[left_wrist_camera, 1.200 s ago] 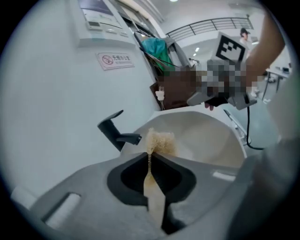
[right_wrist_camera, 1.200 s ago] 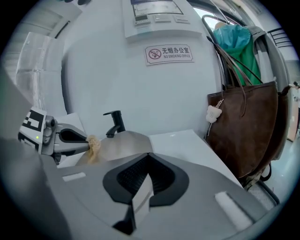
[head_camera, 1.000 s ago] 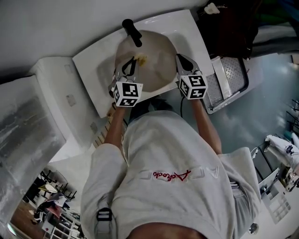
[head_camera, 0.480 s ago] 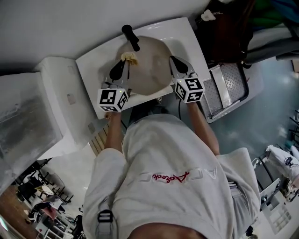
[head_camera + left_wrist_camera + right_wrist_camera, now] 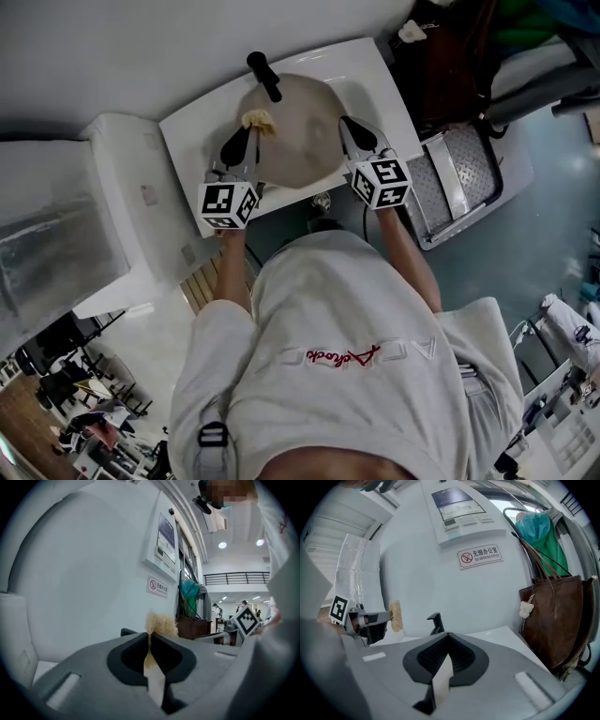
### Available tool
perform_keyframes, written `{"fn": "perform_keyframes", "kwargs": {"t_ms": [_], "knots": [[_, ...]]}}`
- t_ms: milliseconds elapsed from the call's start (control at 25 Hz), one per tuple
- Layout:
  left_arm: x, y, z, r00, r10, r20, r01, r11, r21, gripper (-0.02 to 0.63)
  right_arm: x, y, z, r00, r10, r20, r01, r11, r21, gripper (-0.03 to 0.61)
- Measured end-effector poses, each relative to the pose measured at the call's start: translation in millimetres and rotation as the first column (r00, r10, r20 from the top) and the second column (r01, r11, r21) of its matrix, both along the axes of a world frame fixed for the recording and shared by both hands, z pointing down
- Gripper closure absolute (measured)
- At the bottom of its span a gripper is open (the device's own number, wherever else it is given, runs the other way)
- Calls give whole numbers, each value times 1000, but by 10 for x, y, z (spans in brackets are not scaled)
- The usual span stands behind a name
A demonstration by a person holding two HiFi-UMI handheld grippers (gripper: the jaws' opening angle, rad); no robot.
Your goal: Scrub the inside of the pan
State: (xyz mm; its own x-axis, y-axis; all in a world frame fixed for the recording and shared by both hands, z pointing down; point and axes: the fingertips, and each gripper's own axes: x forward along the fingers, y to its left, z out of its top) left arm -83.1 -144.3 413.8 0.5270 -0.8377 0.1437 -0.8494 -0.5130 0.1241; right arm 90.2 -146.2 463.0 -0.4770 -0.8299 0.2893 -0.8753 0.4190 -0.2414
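Head view, pan: the pan (image 5: 302,131) lies on the white tabletop (image 5: 370,67), with its black handle (image 5: 264,75) pointing away from me.
Head view, left: my left hand-held gripper (image 5: 247,131) reaches over the left part of the pan. A tan sponge (image 5: 258,119) sits at its tip, near the root of the handle.
Head view, right: the tip of my right hand-held gripper (image 5: 346,124) is at the pan's right rim. I can't tell from here whether it touches.
Left gripper view, jaws: clamped on the sponge (image 5: 161,624), which sticks out past the tips. The pan is hidden below the jaws, so I can't confirm that the sponge touches it.
Right gripper view, jaws: together, with nothing seen between them. The handle (image 5: 436,622) is just beyond. The left hand-held gripper (image 5: 386,617) and the sponge (image 5: 395,615) are off to the left.
Step in hand: scrubbing looks under way, with the sponge working the far-left part of the inside.
Next move calls for: pressing the sponge onto the pan floor and sweeping toward the centre and right. The right hand-held gripper should brace the rim so the pan doesn't slide or swing about its handle.
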Motion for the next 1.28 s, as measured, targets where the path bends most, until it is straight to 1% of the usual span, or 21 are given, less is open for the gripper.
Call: {"fn": "perform_keyframes", "kwargs": {"t_ms": [200,320,560,680,880,1080,1280], "knots": [[-53,234,-75,1000,16,5,-16,1000,24,595,-73,242,-93,1000,6,-10,-6,1000,27,572],[-127,432,-139,1000,13,-20,-12,999,30,595,-147,452,-168,1000,9,-15,-8,999,47,572],[-290,906,-184,1000,-9,-12,10,999,43,595,-300,933,-280,999,0,-39,4,997,83,572],[-319,1188,-189,1000,-10,3,10,999,51,595,-331,1208,-343,999,-13,-43,17,995,101,572],[-341,1638,-187,1000,-16,1,16,998,54,597,-337,1630,-397,999,-22,-45,27,993,117,572],[-381,1932,-177,1000,-29,-7,29,997,66,595,-392,1905,-430,998,-29,-59,37,991,132,574],[-366,2136,-203,1000,-25,18,23,996,84,595,-421,2081,-471,998,-33,-55,41,989,144,572]]}}
